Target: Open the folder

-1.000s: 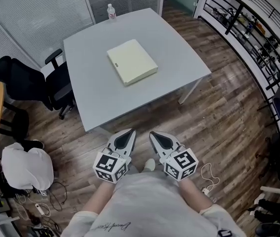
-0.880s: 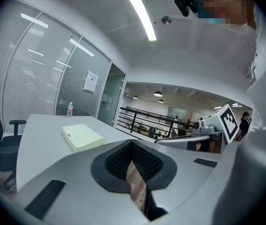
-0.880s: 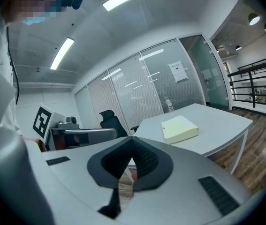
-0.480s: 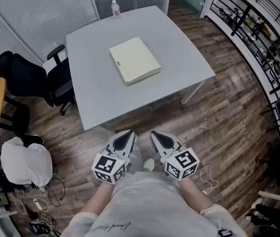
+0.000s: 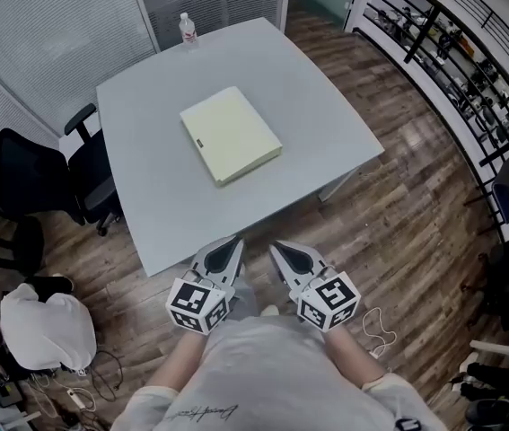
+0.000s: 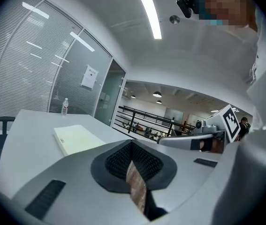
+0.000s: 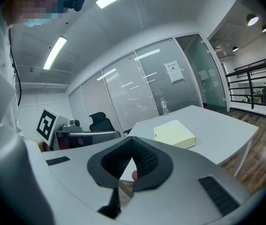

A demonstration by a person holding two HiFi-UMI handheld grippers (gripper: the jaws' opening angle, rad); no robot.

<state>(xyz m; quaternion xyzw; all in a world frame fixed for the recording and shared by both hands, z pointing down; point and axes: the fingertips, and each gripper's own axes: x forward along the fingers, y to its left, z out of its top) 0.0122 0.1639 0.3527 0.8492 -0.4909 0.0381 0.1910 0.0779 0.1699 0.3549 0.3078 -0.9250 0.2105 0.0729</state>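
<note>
A pale yellow folder (image 5: 231,135) lies shut and flat near the middle of the grey table (image 5: 326,106). It also shows in the left gripper view as the folder (image 6: 76,139) and in the right gripper view as the folder (image 7: 175,133), some way ahead of the jaws. My left gripper (image 5: 232,243) and right gripper (image 5: 277,248) are side by side close to the person's body, just short of the table's near edge. Both are shut with nothing between the jaws.
A water bottle (image 5: 186,29) stands at the table's far edge. Black office chairs (image 5: 30,173) are at the table's left. A white bag (image 5: 48,330) and cables lie on the wooden floor at lower left. A railing (image 5: 451,70) runs along the right.
The view has come closer to the table: the table and folder now sit lower and nearer to the grippers. Both grippers stay shut and side by side.
</note>
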